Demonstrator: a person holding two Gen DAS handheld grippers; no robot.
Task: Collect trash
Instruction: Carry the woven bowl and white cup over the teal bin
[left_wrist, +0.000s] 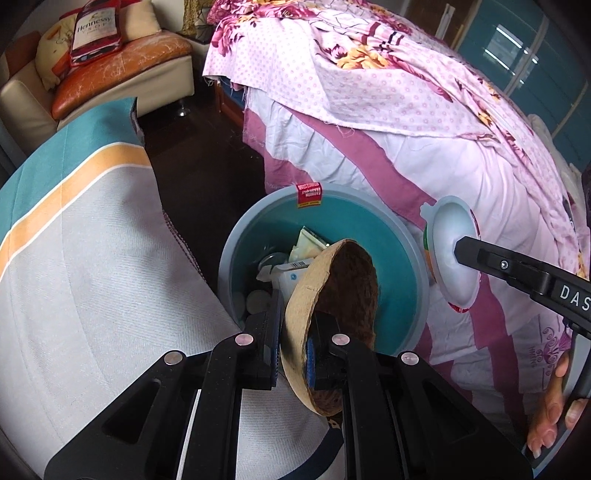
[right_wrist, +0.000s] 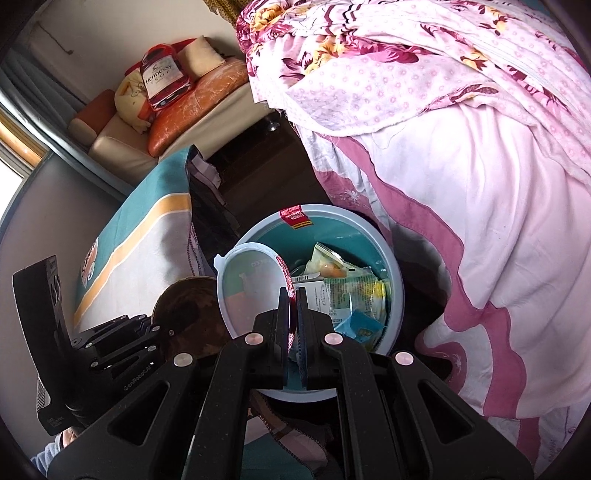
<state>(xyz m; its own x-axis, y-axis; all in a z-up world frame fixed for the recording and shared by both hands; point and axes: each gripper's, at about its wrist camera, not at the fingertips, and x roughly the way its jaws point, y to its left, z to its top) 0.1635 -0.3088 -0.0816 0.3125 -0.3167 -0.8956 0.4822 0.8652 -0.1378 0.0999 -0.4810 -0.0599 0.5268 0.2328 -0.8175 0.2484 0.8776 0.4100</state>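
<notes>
Nearest to us, our left gripper (left_wrist: 295, 334) is clenched on the wall of a coconut shell half (left_wrist: 332, 317), one finger outside and one inside the brown hollow, so the shell stands on edge between the jaws and leans out over the near rim of the trash bin (left_wrist: 406, 280). Our right gripper (right_wrist: 293, 317) is clamped on the red-edged rim of a round white plastic lid (right_wrist: 251, 288); the lid stands tilted just ahead of the fingers, over the left side of the bin's rim in the right wrist view, and beside the bin's right rim in the left wrist view. A hand (left_wrist: 550, 417) grips the right gripper's handle at the lower right of the left view. Just beyond both held pieces, the light blue bin with its teal inside holds wrappers (right_wrist: 354, 291), packets and small white pieces, and a red sticker (left_wrist: 309, 195) sits at its far rim. A teal, yellow and white striped cloth (left_wrist: 92, 258) lies left of the bin, a pink floral bedspread (left_wrist: 424, 122) hangs right of it, and a sofa (left_wrist: 122, 74) with cushions stands farthest off.
</notes>
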